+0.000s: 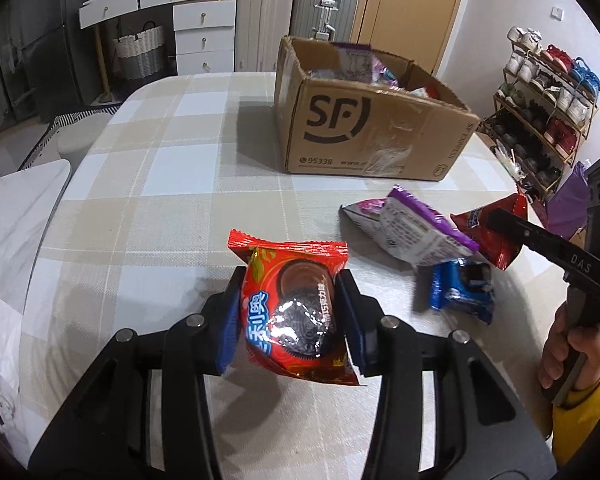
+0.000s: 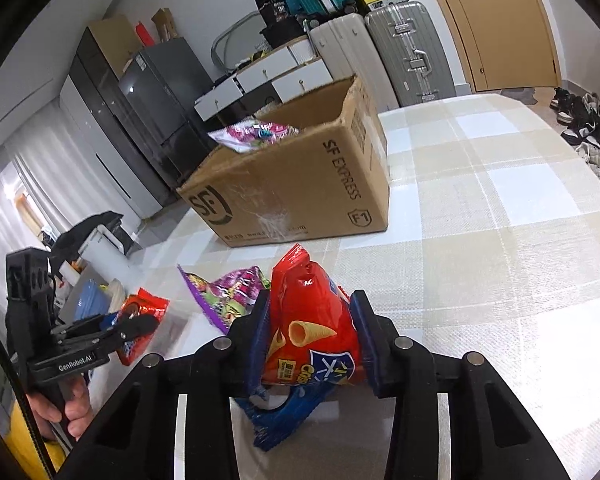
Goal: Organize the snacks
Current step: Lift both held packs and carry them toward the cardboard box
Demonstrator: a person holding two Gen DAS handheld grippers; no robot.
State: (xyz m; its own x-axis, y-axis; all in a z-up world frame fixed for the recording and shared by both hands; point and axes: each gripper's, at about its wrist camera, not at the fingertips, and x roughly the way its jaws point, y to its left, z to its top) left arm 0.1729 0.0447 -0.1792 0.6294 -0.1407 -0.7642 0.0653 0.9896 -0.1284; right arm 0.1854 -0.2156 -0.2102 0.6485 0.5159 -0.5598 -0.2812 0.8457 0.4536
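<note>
My left gripper (image 1: pixel 290 312) is shut on a red Oreo packet (image 1: pixel 296 312) and holds it above the checked tablecloth. My right gripper (image 2: pixel 310 336) is shut on a red corn-snack bag (image 2: pixel 312 328), also seen at the right in the left wrist view (image 1: pixel 496 232). An open SF cardboard box (image 1: pixel 364 128) stands at the back with purple and pink packets inside; it also shows in the right wrist view (image 2: pixel 300 192). On the table lie a purple packet (image 1: pixel 420 228) and a blue Oreo packet (image 1: pixel 462 290), the blue one under my right gripper (image 2: pixel 278 420).
The table (image 1: pixel 172 184) has a beige-and-white checked cloth and rounded edges. A shoe rack (image 1: pixel 540 112) stands to the right, drawers and suitcases behind the box. A white chair (image 1: pixel 16 208) sits at the left edge.
</note>
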